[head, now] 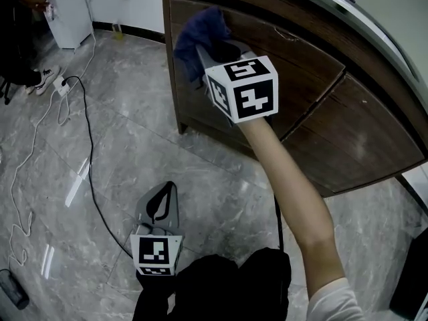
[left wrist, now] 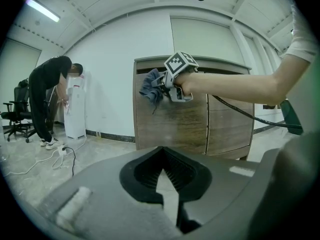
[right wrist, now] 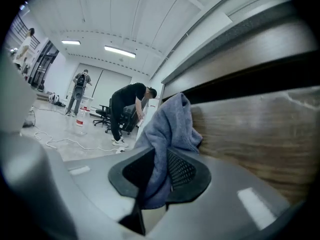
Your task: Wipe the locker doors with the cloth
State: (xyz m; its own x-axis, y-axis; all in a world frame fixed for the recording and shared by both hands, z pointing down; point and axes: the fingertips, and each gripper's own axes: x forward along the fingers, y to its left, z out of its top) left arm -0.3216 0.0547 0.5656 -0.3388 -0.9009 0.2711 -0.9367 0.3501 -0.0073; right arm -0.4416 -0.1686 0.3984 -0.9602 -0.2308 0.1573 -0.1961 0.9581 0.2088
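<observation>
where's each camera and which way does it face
Head view: on the head, steeply down at brown wooden locker doors; left hand-held gripper, right hand-held gripper, right forearm show.
Left gripper view: held low, faces the doors; own shut empty jaws.
Right gripper view: at the door; jaws clamp crumpled blue cloth.
Shared: that cloth shows in all three.

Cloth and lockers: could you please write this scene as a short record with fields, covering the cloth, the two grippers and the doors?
cloth: blue-grey, bunched, clamped between jaws
right gripper: shut on the cloth, held at the upper part of the left locker door
contact: the cloth appears to touch that door near its top left corner
left gripper: jaws together, nothing between them, held low over the floor
right locker door: dark wood, closed, like the left one
background: a person bends over, far from the lockers
</observation>
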